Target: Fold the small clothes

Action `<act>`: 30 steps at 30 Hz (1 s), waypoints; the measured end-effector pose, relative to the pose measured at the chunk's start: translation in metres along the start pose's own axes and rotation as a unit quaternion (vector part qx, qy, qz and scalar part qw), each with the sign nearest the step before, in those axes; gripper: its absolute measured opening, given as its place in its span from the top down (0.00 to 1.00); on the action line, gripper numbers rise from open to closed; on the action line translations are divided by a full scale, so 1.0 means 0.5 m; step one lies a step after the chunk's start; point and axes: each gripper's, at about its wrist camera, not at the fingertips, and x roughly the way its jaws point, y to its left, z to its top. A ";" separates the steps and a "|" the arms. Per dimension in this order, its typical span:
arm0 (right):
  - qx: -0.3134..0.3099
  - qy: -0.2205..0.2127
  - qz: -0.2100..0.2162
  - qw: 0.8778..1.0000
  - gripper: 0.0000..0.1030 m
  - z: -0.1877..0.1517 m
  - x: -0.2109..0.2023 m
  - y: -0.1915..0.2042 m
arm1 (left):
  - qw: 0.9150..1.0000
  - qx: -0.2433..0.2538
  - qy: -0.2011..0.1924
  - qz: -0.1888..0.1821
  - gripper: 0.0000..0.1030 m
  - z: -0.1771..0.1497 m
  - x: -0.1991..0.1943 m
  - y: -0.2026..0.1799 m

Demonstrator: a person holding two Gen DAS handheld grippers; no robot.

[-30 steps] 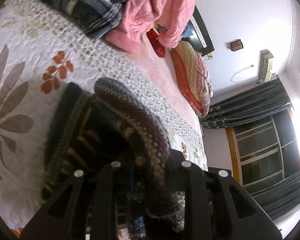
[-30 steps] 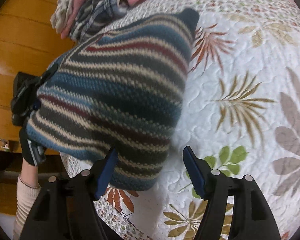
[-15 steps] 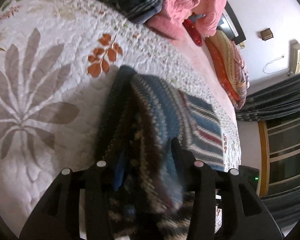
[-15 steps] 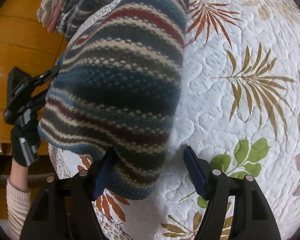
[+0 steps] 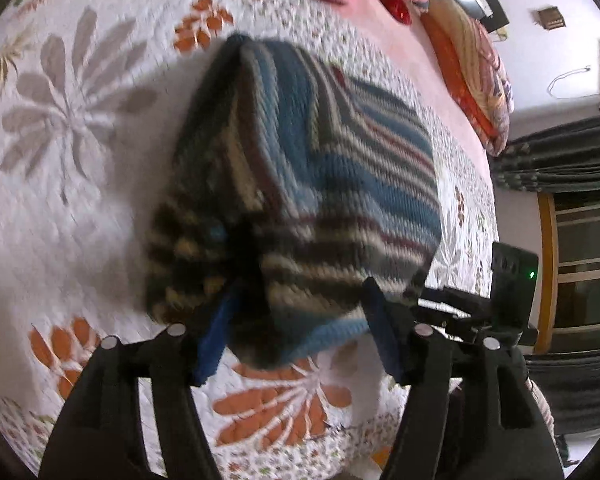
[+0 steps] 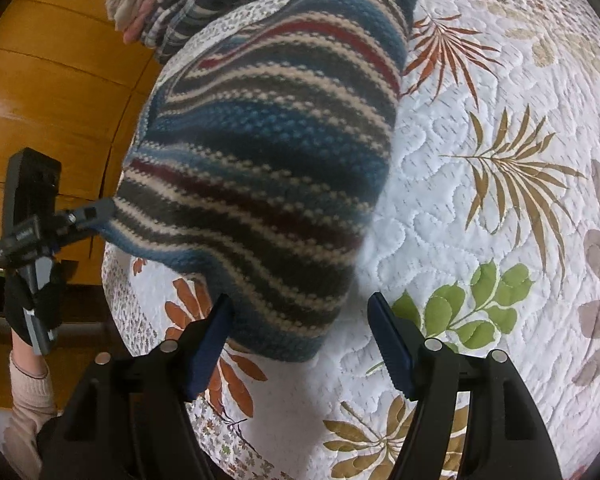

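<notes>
**A:** Left wrist view: the left gripper (image 5: 296, 324) has its jaws spread wide, nothing pinched. The striped knit (image 5: 300, 184) lies on the quilted bedspread (image 5: 60, 216), filling the middle of the view, its near hem drooping between the blue pads.

**B:** One flap looks turned over, stripes running two ways?

**A:** Yes, a fold line runs up toward twelve o'clock. At four o'clock the right gripper (image 5: 432, 304) sits just beside the knit's corner. The picture is blurred, so I can't tell whether it touches.

**B:** And the right wrist view?

**A:** The right gripper (image 6: 300, 340) is gaping too, hem between the pads, not held. The striped knit (image 6: 268, 168) runs from centre up to twelve; the left gripper (image 6: 96, 212) is at nine, against its edge. A pile of clothes (image 6: 188, 8) sits at eleven.

**B:** How should they go on?

**A:** I'd say pinch both near corners deep, lift together, and lay them level onto the far edge so the layers don't slide.

**B:** Any writing?

**A:** None legible; just a green light (image 5: 532, 275) on the device at three.
</notes>
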 end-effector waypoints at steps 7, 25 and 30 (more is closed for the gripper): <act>-0.007 0.000 0.004 1.000 0.32 0.010 0.013 0.024 | 1.000 -0.014 -0.007 -0.023 0.90 0.002 0.009 0.021; -0.012 0.014 -0.021 1.000 0.33 -0.002 0.071 0.026 | 0.999 0.022 0.021 0.022 0.87 0.009 0.043 0.119; -0.012 0.015 -0.024 1.000 0.33 -0.001 0.079 0.027 | 0.999 0.012 0.025 -0.017 0.80 0.016 0.028 0.124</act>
